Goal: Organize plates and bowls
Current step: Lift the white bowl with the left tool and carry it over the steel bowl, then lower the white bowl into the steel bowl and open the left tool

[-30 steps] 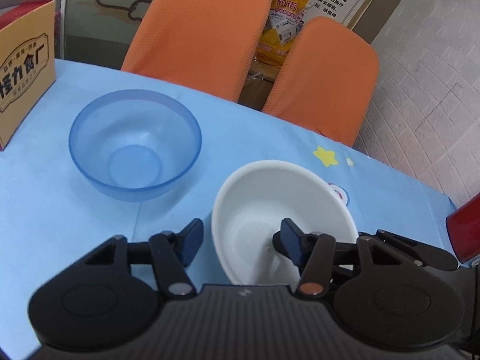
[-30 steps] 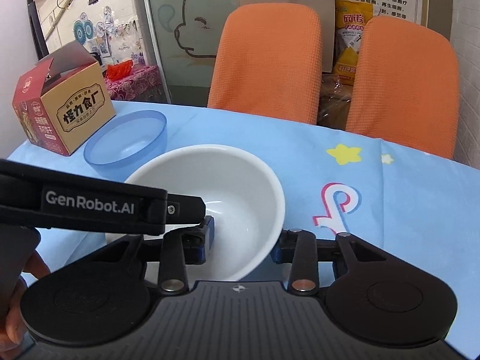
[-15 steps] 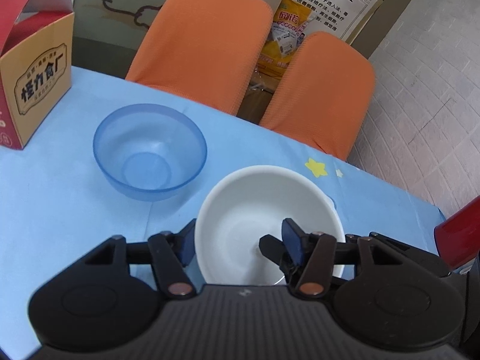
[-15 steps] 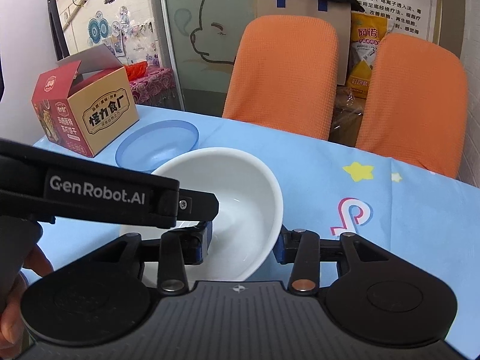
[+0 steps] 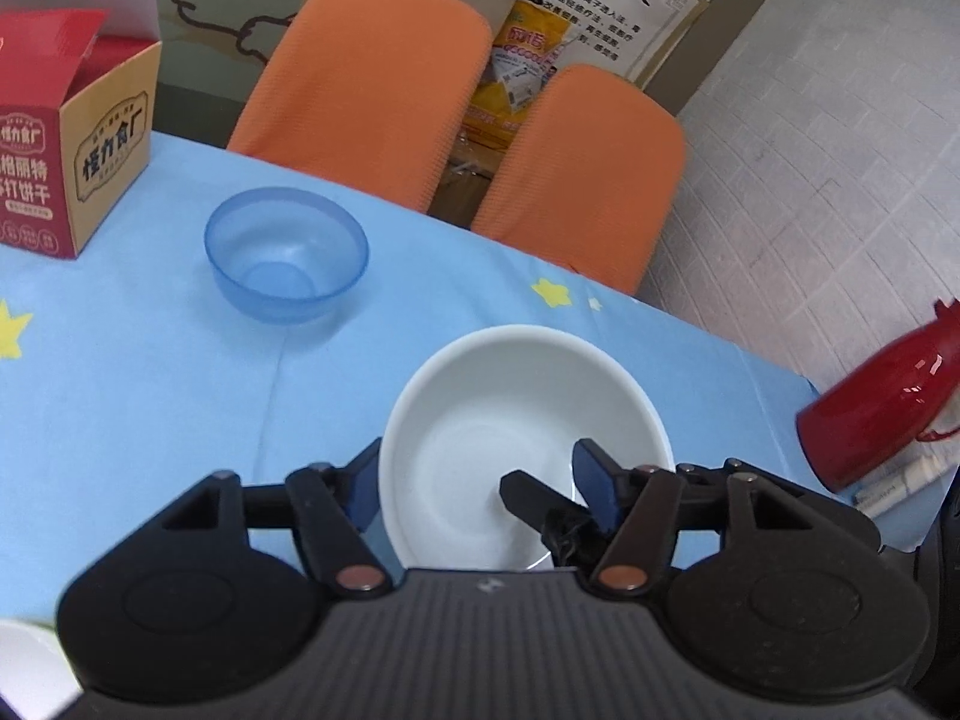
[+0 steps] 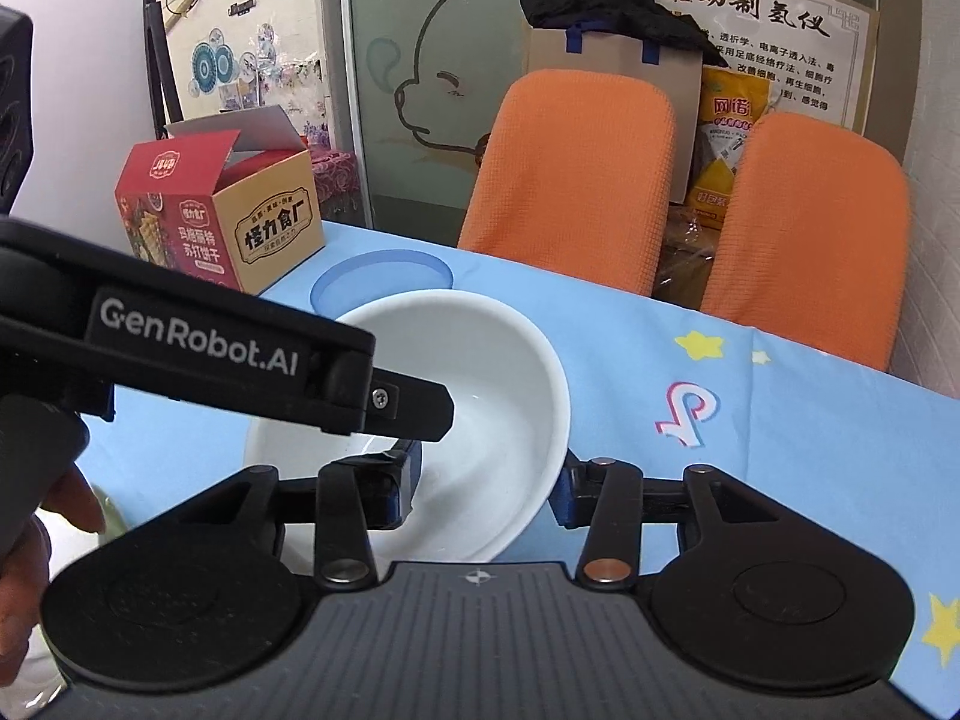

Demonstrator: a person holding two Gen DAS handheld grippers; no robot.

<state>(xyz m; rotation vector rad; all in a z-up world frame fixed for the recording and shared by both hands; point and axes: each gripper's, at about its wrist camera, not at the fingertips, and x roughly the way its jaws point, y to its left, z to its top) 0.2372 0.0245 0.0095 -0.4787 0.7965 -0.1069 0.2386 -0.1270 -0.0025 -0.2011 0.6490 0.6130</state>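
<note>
A white bowl [image 5: 522, 420] is held above the blue tablecloth. My left gripper [image 5: 477, 489] straddles its near left rim, one finger outside and one inside. My right gripper [image 6: 489, 489] straddles its near right rim [image 6: 540, 396] the same way; its left finger also shows inside the bowl in the left wrist view. Both look shut on the rim. A translucent blue bowl [image 5: 287, 261] stands on the cloth farther back left, apart from both grippers; in the right wrist view it [image 6: 381, 279] sits just behind the white bowl.
An open red and tan biscuit box [image 5: 72, 162] stands at the far left. Two orange chairs [image 5: 366, 90] line the table's far edge. A red flask [image 5: 882, 402] lies at the right edge. A white dish rim [image 5: 24, 666] shows bottom left.
Both grippers have pulled the white bowl back and up, away from the blue bowl. The blue bowl and box now look smaller and farther off.
</note>
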